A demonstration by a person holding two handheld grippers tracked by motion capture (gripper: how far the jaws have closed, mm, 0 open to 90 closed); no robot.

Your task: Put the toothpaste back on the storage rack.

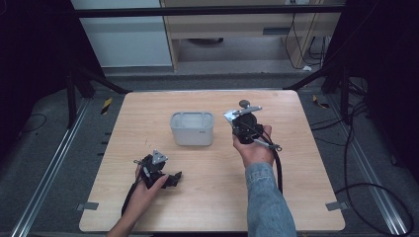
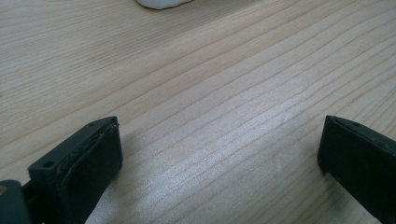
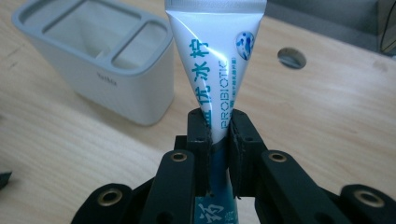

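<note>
While the right gripper [image 3: 218, 126] is held up above the right half of the wooden surface [image 1: 212, 202], its jaws are clamped on a toothpaste tube [image 3: 215, 60], pinching it across the narrow part of its body. Seen from the right gripper view, the tube stands roughly upright between the pads, white with teal lettering that includes the word PROBIOTIC, widening toward its flat crimped end at the top; the lower part of the tube runs down behind the jaws. From the high view the right gripper [image 1: 245, 123] sits in a hand with a denim sleeve [image 1: 267, 202] behind it, just to the right of a pale grey holder [image 1: 192, 129] with rounded corners.

That holder stands near the middle of the surface, a little toward the far edge. In the right gripper view the holder [image 3: 116, 88] shows a divided top, one large opening and one narrower slot beside it, and the tube is apart from it, off to its right side.

Over by the near left corner, the left gripper [image 1: 165, 178] rests low on the surface in the other hand. Its jaws stand wide apart in the left gripper view [image 2: 219, 154], with only bare wood grain between them.
</note>
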